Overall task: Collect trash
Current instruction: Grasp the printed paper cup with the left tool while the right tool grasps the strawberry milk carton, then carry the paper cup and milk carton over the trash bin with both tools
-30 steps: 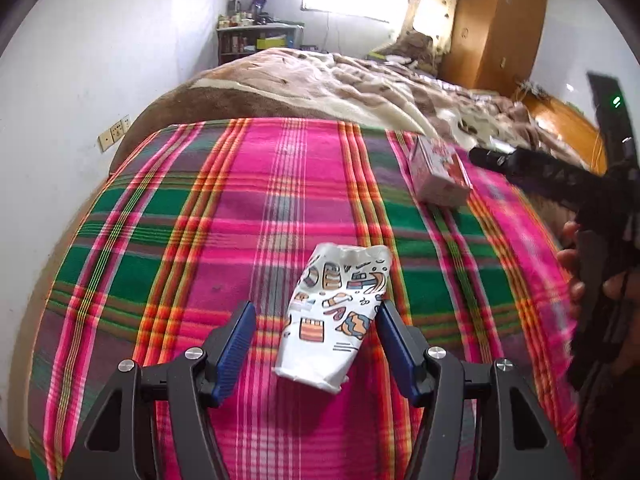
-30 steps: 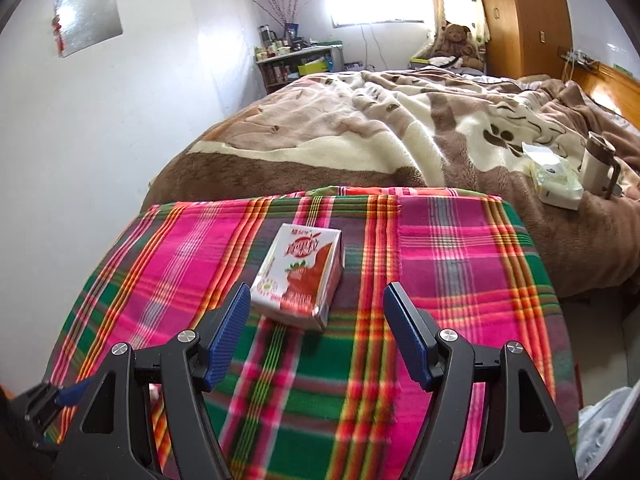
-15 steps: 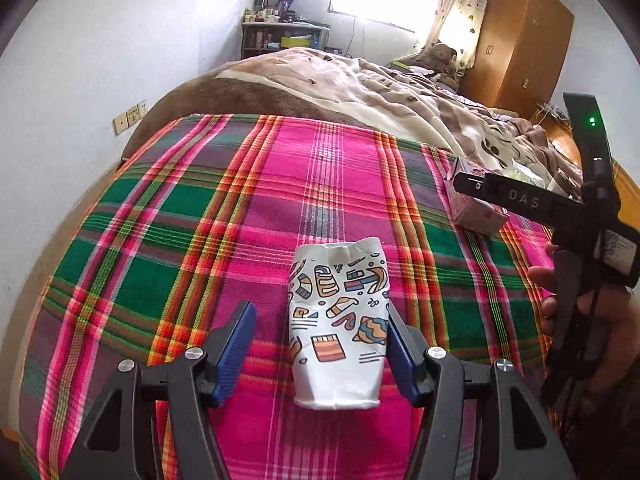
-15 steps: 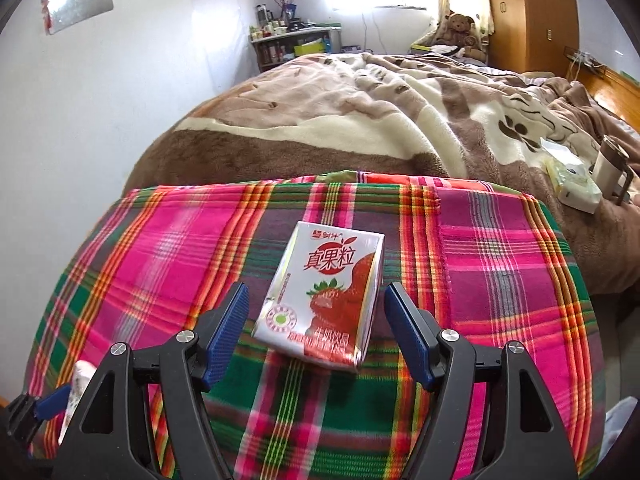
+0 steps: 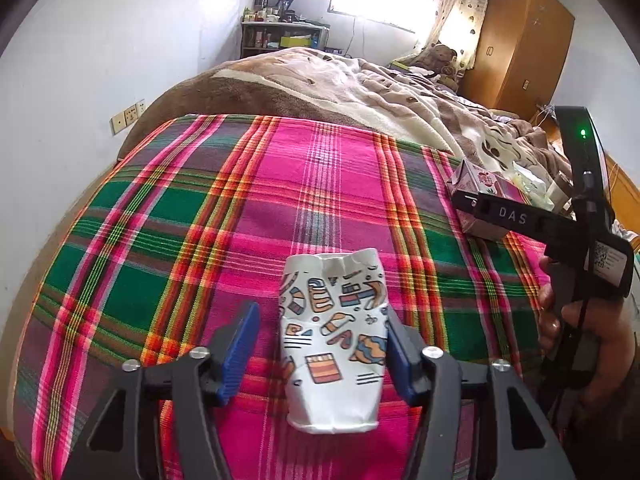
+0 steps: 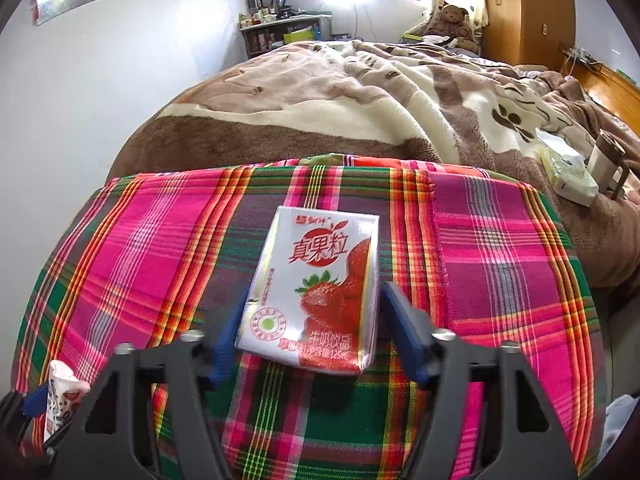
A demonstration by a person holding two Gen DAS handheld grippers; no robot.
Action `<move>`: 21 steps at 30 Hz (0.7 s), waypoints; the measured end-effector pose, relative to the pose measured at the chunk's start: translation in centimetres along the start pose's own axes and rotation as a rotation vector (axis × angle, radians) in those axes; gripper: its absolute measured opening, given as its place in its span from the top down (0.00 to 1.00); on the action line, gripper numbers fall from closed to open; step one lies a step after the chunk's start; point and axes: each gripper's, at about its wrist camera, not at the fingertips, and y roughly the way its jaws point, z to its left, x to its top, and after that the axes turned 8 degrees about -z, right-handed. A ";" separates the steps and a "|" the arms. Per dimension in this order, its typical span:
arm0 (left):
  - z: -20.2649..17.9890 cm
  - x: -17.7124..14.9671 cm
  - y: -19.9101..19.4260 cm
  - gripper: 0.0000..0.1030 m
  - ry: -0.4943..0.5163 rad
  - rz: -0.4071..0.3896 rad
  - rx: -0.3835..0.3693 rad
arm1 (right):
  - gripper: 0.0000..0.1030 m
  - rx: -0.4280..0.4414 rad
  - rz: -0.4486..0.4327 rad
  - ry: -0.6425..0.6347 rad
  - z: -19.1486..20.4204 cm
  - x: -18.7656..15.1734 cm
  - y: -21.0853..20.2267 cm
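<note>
A crushed white paper cup (image 5: 334, 340) with colourful prints lies on the plaid cloth (image 5: 180, 240) between the open jaws of my left gripper (image 5: 320, 354); the right pad touches or nearly touches it, the left pad stands apart. A strawberry milk carton (image 6: 316, 288) lies on the same cloth between the open jaws of my right gripper (image 6: 310, 344), with small gaps on both sides. The carton (image 5: 480, 184) and the right gripper's body (image 5: 560, 232) show at the right of the left wrist view. The cup (image 6: 60, 396) shows at the lower left of the right wrist view.
The plaid cloth covers the foot of a bed with a brown and cream blanket (image 6: 340, 100). A tissue pack (image 6: 568, 176) and a mug (image 6: 606, 160) lie on the blanket at right. A shelf (image 6: 288, 32) and a wooden wardrobe (image 5: 520, 40) stand at the back.
Both grippers have moved forward: the cup now sits deeper between the left jaws and the carton deeper between the right jaws. Both stay open.
</note>
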 end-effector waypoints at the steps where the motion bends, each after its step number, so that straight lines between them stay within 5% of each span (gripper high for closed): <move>1: 0.0 0.0 0.0 0.57 0.002 -0.002 0.007 | 0.45 -0.003 -0.004 0.004 0.0 -0.1 -0.2; 21: -3.0 -1.2 -6.6 0.59 0.010 -0.070 -0.039 | 0.46 0.058 -0.098 0.028 -1.8 -2.7 -8.1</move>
